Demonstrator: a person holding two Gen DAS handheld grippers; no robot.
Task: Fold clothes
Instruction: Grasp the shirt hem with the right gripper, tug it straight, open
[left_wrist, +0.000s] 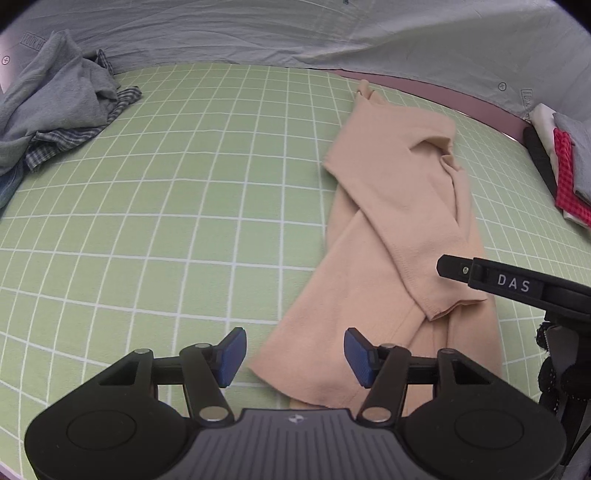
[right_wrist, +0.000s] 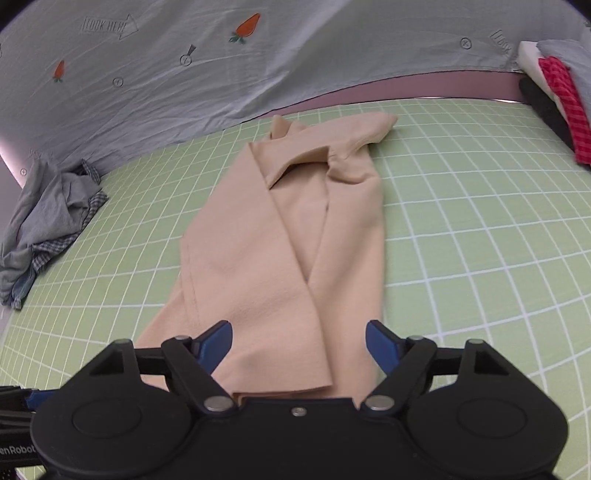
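A beige garment (left_wrist: 399, 236) lies on the green grid mat (left_wrist: 166, 221), folded lengthwise into a long strip with a sleeve laid across it. My left gripper (left_wrist: 295, 356) hovers over the strip's near left corner with its blue pads apart and nothing pinched. In the right wrist view the same beige garment (right_wrist: 288, 236) runs away from me, and my right gripper (right_wrist: 299, 345) stands open above its near end, cloth showing between the fingers but not pressed. The right gripper's black finger (left_wrist: 480, 277) reaches in from the right of the left wrist view.
A heap of grey and checked clothes (left_wrist: 55, 110) sits at the mat's far left. A stack of folded clothes (left_wrist: 565, 170), red check among them, sits at the far right. A pale blue printed sheet (right_wrist: 221, 66) hangs behind the mat.
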